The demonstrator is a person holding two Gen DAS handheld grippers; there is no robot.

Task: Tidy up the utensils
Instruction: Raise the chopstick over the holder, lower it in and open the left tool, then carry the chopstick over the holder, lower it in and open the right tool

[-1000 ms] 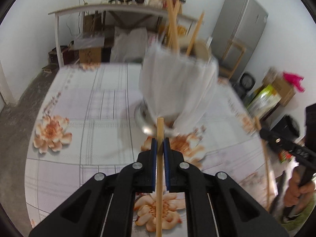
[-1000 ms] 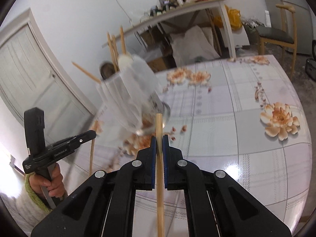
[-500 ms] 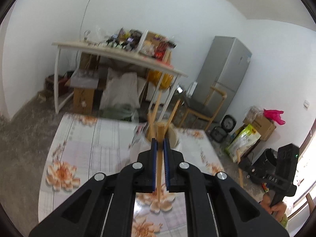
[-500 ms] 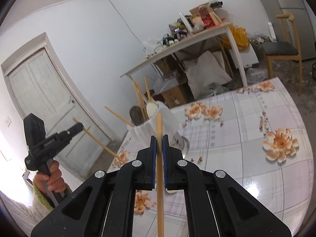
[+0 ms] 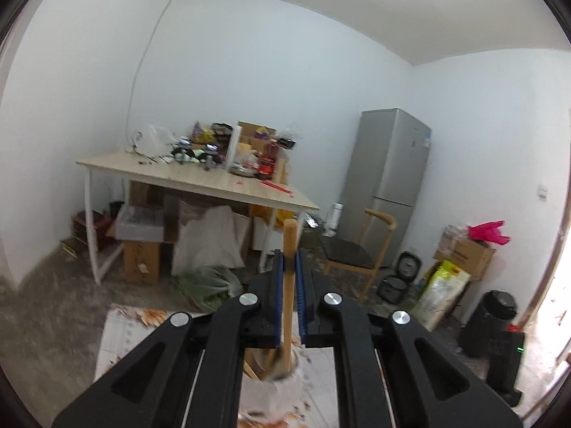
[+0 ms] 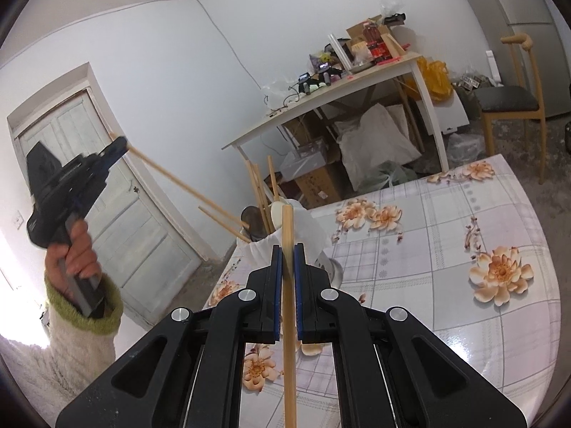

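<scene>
Two grippers: each of yours is clamped on one wooden chopstick.
Left gripper: your blue pads pinch a chopstick upright between them; its top end sticks out past the fingertips toward 12 o'clock, its lower end reaches down into the holder at 6 o'clock.
Left gripper, seen from your right wrist: raised at 9 o'clock, tip aimed toward 3 o'clock; its chopstick slants down from the tip into the holder's mouth.
Left hand: wrapped round the grip, cuff of a white and green sleeve below it.
Right gripper: pads narrow, closed on a second chopstick; the stick runs straight from 6 o'clock up through the fingers and ends in front of the holder at 12 o'clock.
Holder: white, standing on the table, just beyond your right fingertips; it carries several more chopsticks leaning out at 11 o'clock, plus what look like spoon ends, one dark, one pale.
Holder from left wrist: directly under your fingers, blurred.
Table: floral, checked cloth; holder sits toward its 10 o'clock edge.
Background: cluttered worktable, fridge, wooden chair, white door.
</scene>
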